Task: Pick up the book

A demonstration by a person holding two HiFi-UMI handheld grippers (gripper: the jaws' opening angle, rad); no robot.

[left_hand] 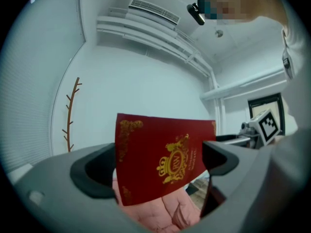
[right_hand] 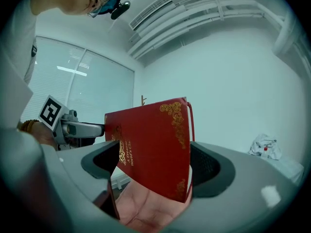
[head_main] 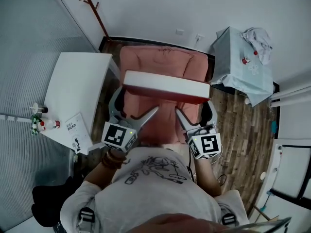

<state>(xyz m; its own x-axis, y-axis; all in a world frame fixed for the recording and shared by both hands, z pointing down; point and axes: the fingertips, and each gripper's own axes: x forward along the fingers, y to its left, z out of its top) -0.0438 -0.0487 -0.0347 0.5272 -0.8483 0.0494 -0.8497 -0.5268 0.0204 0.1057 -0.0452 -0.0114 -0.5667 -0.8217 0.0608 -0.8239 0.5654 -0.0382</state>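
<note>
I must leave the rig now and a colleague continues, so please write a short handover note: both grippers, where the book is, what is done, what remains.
Left gripper: shut on the book, with the red cover between its jaws.
Right gripper: shut on the same book, at its other side.
Book: lifted, in the air above the pink armchair, clear of the seat.
Done: the pick-up.
Left: nothing of the task itself. Hold both grips firm; no put-down place is given.

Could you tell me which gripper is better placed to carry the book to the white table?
Left, probably: both grippers clamp the book, but the table stands nearer the left gripper than the right gripper.
</note>
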